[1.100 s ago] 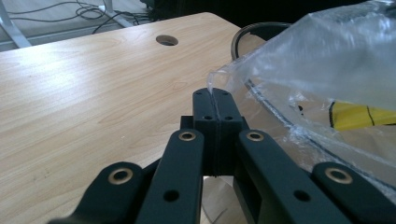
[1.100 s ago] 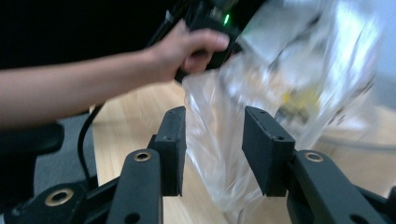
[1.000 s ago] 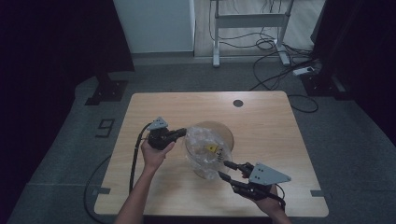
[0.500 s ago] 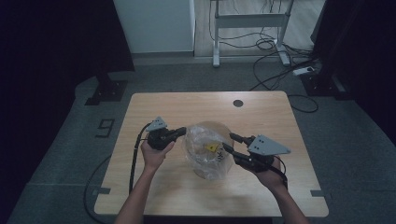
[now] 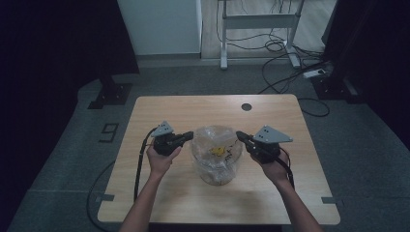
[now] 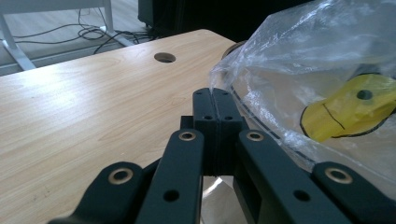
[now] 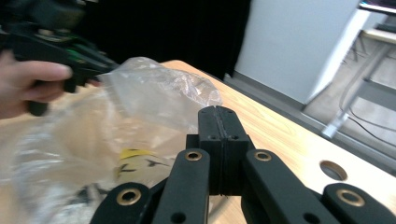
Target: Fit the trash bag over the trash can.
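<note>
From the high view, a clear plastic bag (image 5: 216,153) sat mid-counter (image 5: 159,111) between the left claw (image 5: 189,137) and the right claw (image 5: 241,137), each at its rim; a "9" (image 5: 109,130) marked the floor.

The left gripper view showed that claw pressed together, pinching the bag's edge, a yellow piece (image 6: 350,109) inside.

In the right gripper view the jaws had just closed, apparently nipping film. The bag was seemingly being opened; next, pull the rims apart gently.
</note>
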Action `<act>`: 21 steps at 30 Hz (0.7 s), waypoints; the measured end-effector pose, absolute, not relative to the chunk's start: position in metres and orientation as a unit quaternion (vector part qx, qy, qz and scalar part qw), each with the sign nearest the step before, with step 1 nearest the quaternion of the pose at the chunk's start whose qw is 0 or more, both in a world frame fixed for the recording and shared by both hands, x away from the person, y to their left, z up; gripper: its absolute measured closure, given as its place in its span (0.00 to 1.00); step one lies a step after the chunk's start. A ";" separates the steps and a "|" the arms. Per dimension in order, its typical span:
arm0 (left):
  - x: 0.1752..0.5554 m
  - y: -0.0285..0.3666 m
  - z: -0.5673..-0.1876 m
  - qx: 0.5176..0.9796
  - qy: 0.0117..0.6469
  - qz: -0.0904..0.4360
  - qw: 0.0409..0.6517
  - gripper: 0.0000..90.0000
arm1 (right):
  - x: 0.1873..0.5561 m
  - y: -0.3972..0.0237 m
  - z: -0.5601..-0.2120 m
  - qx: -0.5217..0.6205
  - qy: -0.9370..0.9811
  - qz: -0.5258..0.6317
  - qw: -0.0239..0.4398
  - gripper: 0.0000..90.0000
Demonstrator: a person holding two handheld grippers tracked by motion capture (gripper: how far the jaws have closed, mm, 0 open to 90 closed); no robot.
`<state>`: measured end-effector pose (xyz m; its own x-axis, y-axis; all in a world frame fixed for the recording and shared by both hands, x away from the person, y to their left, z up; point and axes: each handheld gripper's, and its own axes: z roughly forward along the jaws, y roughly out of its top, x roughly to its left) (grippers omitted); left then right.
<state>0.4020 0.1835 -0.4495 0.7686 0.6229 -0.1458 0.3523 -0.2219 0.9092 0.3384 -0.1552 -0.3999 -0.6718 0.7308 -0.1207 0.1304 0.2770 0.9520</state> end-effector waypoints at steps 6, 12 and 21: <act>0.402 0.184 -0.450 0.771 0.318 0.128 0.536 1.00 | 0.357 -0.161 -0.414 0.328 0.737 0.513 0.293 0.99; 0.405 0.183 -0.451 0.770 0.321 0.128 0.537 1.00 | 0.375 -0.165 -0.424 0.350 0.724 0.515 0.297 0.99; 0.407 0.183 -0.455 0.769 0.325 0.125 0.536 1.00 | 0.389 -0.161 -0.434 0.354 0.719 0.516 0.302 0.99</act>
<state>0.4068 0.1833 -0.4549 0.7575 0.6340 -0.1558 0.3659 -0.2146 0.9056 0.3890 -0.1610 -0.4343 -0.5666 0.8212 -0.0684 0.1984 0.2165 0.9559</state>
